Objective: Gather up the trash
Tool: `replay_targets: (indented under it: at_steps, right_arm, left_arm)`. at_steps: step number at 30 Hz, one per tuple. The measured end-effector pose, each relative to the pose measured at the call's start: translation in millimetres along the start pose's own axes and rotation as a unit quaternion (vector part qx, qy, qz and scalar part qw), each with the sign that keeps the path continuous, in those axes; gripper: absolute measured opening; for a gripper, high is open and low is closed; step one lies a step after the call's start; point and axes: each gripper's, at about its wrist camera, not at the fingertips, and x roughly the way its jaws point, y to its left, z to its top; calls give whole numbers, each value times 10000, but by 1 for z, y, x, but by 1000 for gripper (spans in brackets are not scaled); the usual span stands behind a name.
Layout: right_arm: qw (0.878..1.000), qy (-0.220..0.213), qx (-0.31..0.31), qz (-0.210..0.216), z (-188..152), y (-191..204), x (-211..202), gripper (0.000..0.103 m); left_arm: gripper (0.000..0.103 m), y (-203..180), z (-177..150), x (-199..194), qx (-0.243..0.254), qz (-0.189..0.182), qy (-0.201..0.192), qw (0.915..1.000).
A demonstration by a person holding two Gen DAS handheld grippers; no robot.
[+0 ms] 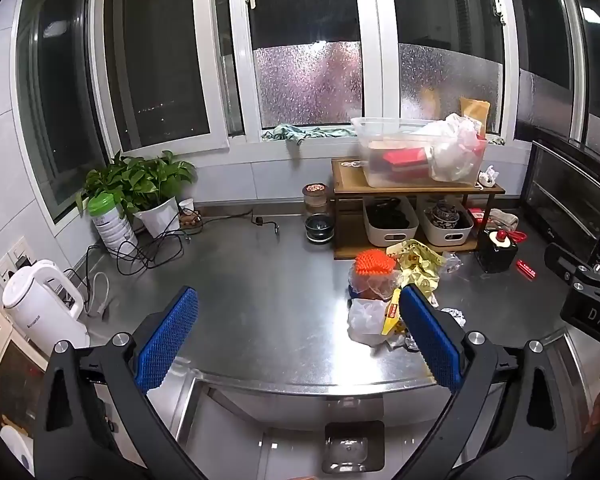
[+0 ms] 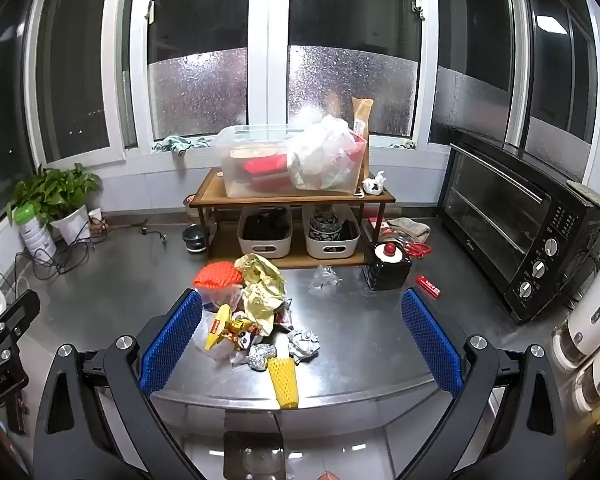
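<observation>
Only my right view shows the yellow foam net sleeve [image 2: 283, 382] at the steel worktop's [image 2: 360, 344] near edge, lower centre, beside crumpled foil balls [image 2: 284, 350]. In my left view my left hand-held gripper [image 1: 298, 340] hides much of the wrapper heap [image 1: 384, 292]. Both it and my right hand-held gripper [image 2: 300, 344] tilt downward, released, holding nothing.

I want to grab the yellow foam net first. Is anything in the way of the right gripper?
Nothing visible is. The yellow foam net lies at the counter edge, nearest the open right gripper, with bare counter beside it.
</observation>
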Motion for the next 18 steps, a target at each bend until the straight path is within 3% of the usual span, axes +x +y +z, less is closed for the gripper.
replay_targets:
  at_steps: [18]
  right_arm:
    - [10000, 18, 44, 11, 1, 0, 6, 100]
  left_arm:
    - [95, 1, -2, 7, -26, -30, 38, 10000]
